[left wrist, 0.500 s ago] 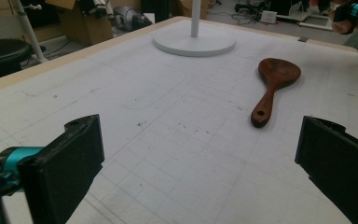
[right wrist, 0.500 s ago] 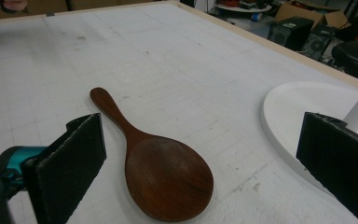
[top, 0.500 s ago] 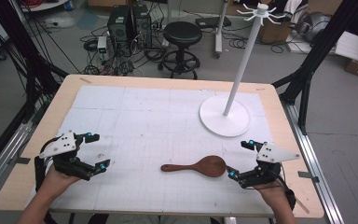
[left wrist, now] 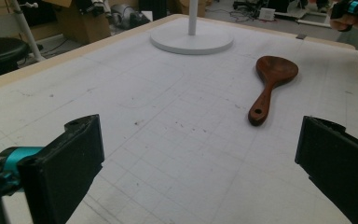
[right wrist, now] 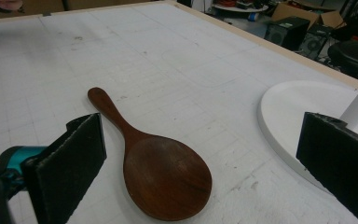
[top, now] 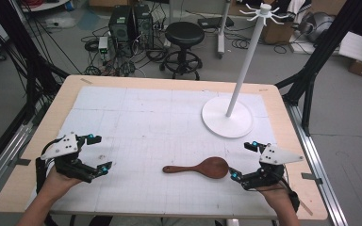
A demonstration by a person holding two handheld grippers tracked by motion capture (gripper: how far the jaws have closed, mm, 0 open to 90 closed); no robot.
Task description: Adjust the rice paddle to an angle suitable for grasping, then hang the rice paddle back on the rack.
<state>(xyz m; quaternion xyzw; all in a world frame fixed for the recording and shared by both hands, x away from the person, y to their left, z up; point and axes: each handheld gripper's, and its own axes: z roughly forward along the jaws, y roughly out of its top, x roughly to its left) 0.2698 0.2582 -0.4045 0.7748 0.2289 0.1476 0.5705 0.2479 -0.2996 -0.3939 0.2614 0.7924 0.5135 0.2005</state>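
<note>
Nothing has visibly moved since a moment ago. Both tongs, left (top: 94,153) and right (top: 243,161), stay gaping wide and empty. Just beside the right one lies a wooden spoon (top: 199,168) flat on the table (top: 136,117), near a white stand (top: 227,117).

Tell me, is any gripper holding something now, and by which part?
Nothing is held. Both the left gripper and right gripper are open; the wooden spoon lies free on the table.
</note>
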